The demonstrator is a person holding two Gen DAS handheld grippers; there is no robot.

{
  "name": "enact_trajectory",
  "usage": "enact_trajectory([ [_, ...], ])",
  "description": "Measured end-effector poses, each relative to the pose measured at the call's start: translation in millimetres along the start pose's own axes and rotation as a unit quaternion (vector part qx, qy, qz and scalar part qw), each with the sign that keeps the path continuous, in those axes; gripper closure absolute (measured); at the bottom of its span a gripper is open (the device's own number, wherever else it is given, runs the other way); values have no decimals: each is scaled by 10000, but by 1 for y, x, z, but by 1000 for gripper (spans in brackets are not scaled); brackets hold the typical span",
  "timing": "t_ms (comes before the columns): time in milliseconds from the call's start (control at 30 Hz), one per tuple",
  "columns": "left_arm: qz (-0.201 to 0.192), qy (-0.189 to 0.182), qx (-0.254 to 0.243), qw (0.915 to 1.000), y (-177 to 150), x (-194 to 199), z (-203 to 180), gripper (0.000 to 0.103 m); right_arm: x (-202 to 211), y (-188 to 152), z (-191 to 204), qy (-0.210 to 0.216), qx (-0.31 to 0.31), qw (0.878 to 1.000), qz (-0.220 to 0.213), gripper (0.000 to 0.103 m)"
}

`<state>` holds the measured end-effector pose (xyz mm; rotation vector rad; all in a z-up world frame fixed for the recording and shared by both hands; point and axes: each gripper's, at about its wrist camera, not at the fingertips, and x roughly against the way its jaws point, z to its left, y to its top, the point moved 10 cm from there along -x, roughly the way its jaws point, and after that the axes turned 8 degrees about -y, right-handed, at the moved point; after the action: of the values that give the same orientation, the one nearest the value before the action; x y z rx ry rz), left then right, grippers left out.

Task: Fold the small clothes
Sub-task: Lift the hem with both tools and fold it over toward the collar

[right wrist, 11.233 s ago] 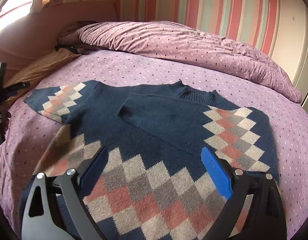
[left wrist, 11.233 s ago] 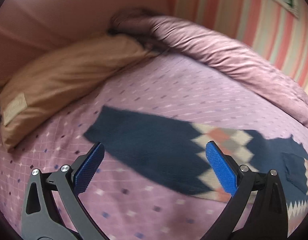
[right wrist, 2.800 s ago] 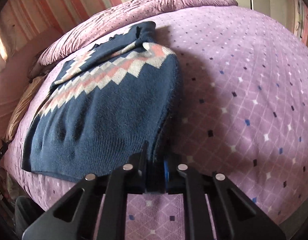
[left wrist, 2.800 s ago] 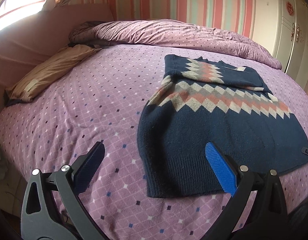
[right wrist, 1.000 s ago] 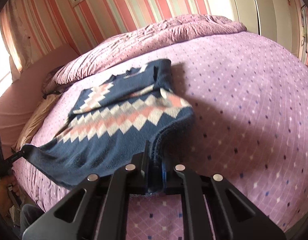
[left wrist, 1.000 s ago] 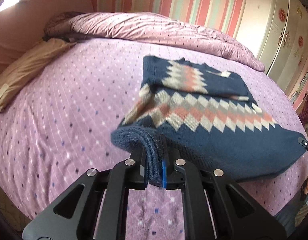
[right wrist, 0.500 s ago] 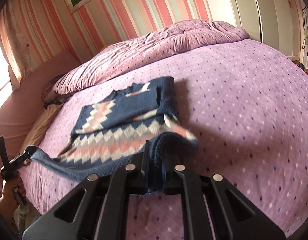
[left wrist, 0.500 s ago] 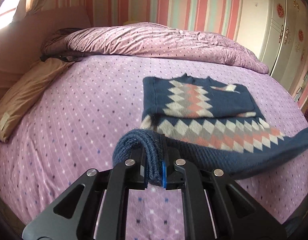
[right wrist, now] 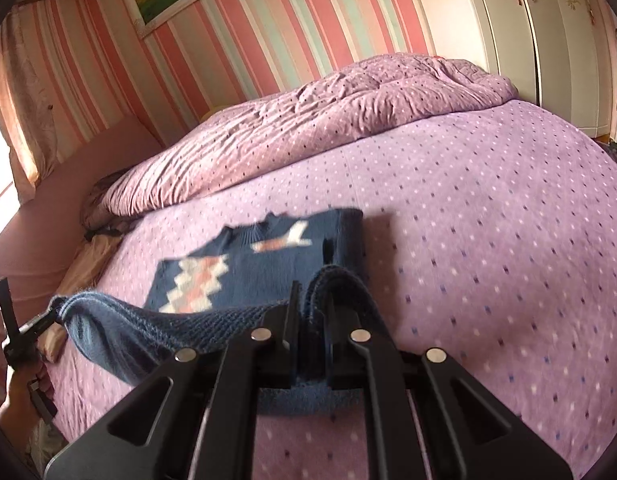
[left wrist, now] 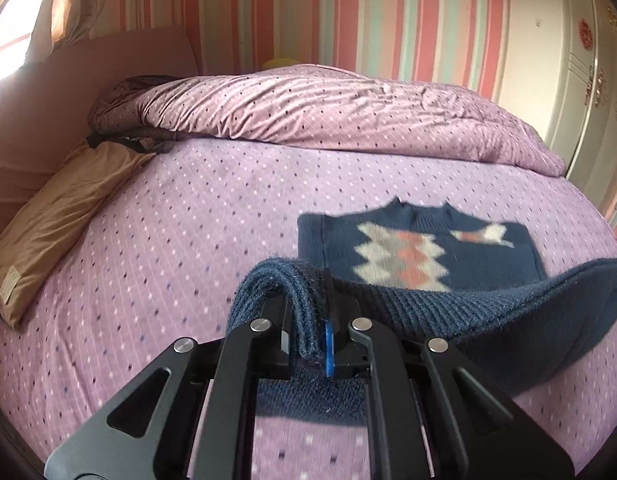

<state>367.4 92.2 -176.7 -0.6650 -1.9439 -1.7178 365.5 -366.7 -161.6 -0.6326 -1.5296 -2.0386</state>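
A: Two tools hold the sweater [left wrist: 412, 248] now. The left tool [left wrist: 314, 320] is pressed together on one corner of the ribbed bottom edge. The right tool [right wrist: 310, 332] is pinching the other corner, well apart from the first along that edge.

B: Where is the rest of the sweater?

A: The top part, with the collar, lies flat on the purple bed [left wrist: 180, 216]. The bottom edge hangs in the air between the tools, nearer to us than the collar.

B: What could go wrong?

A: I think the edge should land up by the collar. If one tool goes further than the other, the fold will come out crooked. The wool is thick and sags in the middle, so it may bunch up there. A hard pull could drag the flat part along the bed. The knit could also slip out if a tool loosens too soon.

B: Any boxes or baskets near the sweater?

A: None that I can see. Only a rumpled duvet [left wrist: 348, 116] beyond the collar and a tan pillow [left wrist: 64, 208] off to the left of it.
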Motion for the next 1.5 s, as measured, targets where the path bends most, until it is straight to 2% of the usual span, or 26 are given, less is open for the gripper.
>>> enact_trajectory([
  [67,-21,104,-34,9999,14,-11,2,95,-10,18,4,35,-86,10000,-31,95],
  [267,-91,236,-48,9997,58,-47,7,95,-44,73,27,-39,263,9995,-182,95],
  [467,-69,352,-181,9992,91,-95,5,95,-95,105,31,-133,274,9995,-80,95],
  [667,93,510,-164,9985,99,-148,0,95,-156,109,21,-245,124,9995,177,95],
  [867,587,694,-64,9958,88,-215,8,95,-226,99,10,-406,-55,9972,620,95],
  [1100,991,1064,9,9894,73,-268,16,92,-290,89,5,-513,-176,9922,1122,94],
  [1200,1129,1102,129,9874,66,-286,20,90,-307,86,5,-557,-221,9896,1305,81],
  [1233,1136,1113,115,9872,65,-289,21,89,-311,85,6,-552,-239,9893,1331,67],
  [1267,1156,1109,96,9870,64,-293,20,87,-315,85,7,-499,-263,9893,1345,47],
  [1300,1197,1103,82,9866,61,-296,19,83,-317,85,9,-479,-280,9897,1322,36],
  [1333,1260,1068,69,9862,58,-301,16,75,-318,86,9,-529,-272,9901,1270,18],
  [1367,1299,1031,40,9861,56,-304,14,65,-317,90,8,-711,-232,9910,1113,17],
  [1400,1314,998,0,9863,56,-306,11,62,-318,93,8,-751,-226,9911,1072,17],
  [1467,1286,916,-32,9875,57,-307,5,43,-321,95,8,-744,-284,9907,1102,17],
  [1500,1256,883,-34,9881,59,-306,3,39,-321,97,9,-732,-288,9908,1105,17],
])
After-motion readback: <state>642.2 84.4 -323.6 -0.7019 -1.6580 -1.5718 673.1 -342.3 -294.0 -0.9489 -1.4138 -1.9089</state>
